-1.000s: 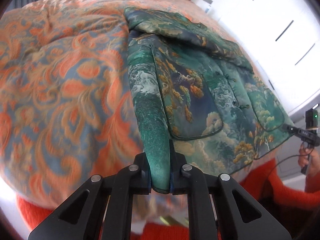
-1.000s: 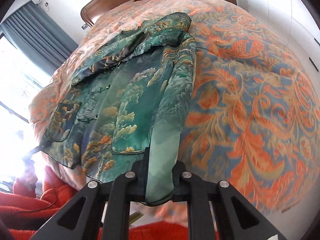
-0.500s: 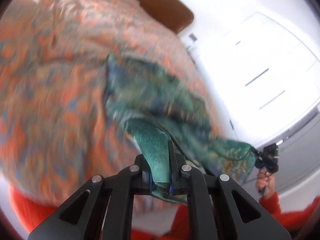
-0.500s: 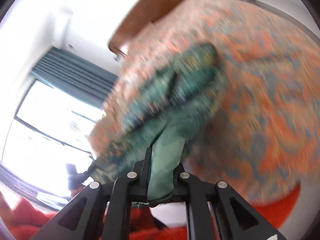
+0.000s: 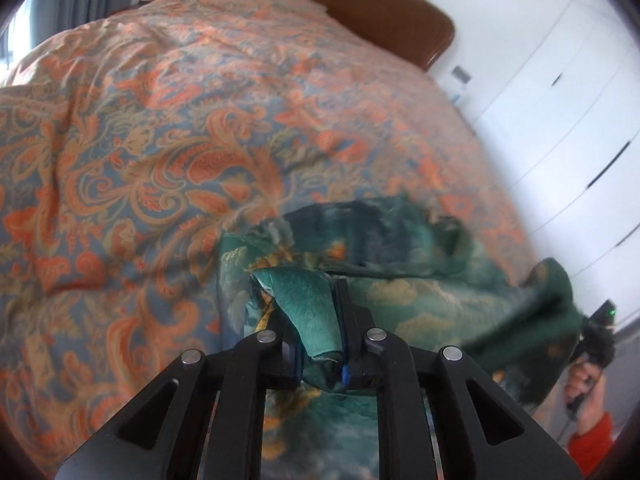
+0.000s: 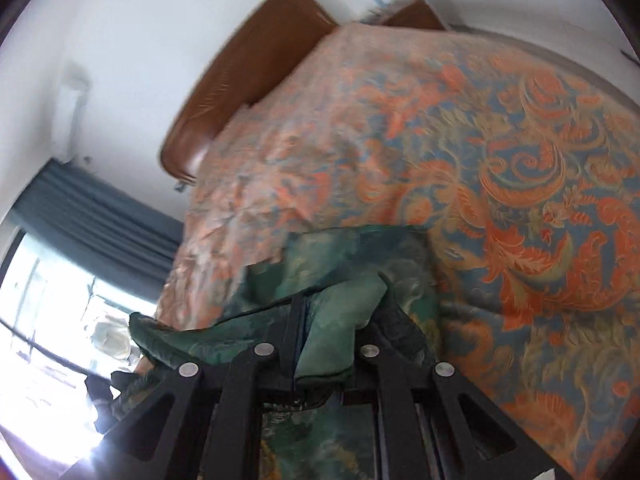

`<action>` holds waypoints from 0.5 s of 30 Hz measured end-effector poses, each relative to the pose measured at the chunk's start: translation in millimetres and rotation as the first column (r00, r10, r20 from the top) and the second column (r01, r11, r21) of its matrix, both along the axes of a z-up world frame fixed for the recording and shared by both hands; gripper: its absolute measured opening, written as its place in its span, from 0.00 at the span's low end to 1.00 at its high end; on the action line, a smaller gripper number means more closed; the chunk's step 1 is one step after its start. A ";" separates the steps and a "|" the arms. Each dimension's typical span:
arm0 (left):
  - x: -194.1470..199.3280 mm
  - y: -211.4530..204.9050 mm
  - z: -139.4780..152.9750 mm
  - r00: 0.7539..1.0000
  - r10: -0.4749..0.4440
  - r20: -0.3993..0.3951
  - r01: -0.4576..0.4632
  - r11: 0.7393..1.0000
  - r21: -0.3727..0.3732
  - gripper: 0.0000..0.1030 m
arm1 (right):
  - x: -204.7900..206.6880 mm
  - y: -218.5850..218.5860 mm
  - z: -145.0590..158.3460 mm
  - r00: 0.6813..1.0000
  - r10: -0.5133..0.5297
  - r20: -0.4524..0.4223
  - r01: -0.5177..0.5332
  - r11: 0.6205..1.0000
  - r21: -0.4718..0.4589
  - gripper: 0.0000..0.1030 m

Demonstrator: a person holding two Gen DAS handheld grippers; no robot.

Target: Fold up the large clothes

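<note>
Both my left tongs [image 5: 320,344] and right tongs [image 6: 324,354] grip the green landscape-print satin jacket [image 5: 400,292] mid-fold; next, I'd lay it toward twelve o'clock on the orange paisley bed quilt [image 5: 160,140].

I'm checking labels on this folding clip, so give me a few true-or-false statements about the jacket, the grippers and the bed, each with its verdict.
1. The left hand-held gripper is shut on green fabric of the jacket. True.
2. The right hand-held gripper is open and holds nothing. False: it is shut on a fold of the same jacket.
3. The jacket lies spread flat on the bedspread. False: it is bunched and partly lifted near the grippers.
4. The bedspread has an orange and blue swirling pattern. True.
5. A brown wooden headboard stands at the far end of the bed. True.
</note>
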State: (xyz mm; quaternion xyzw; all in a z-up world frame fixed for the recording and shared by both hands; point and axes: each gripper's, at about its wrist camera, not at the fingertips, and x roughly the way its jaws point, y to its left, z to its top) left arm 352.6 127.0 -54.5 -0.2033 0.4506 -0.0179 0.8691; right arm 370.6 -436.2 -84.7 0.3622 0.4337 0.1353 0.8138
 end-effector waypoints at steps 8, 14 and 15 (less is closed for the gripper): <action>1.1 -1.2 1.5 0.999 -0.043 -0.026 0.039 0.993 -0.115 0.70 | 15.2 -14.8 -59.7 0.989 -0.068 -0.128 0.089 0.983 0.162 0.30; -29.3 26.2 41.9 0.994 0.024 0.106 -0.013 0.995 -0.100 0.96 | 7.2 -37.2 -21.8 0.996 -0.087 -0.004 0.084 0.950 0.301 0.75; -33.4 28.7 43.3 0.994 0.015 0.111 -0.006 0.996 -0.085 0.96 | 5.7 -41.9 -15.1 0.996 -0.093 0.016 0.084 0.946 0.312 0.75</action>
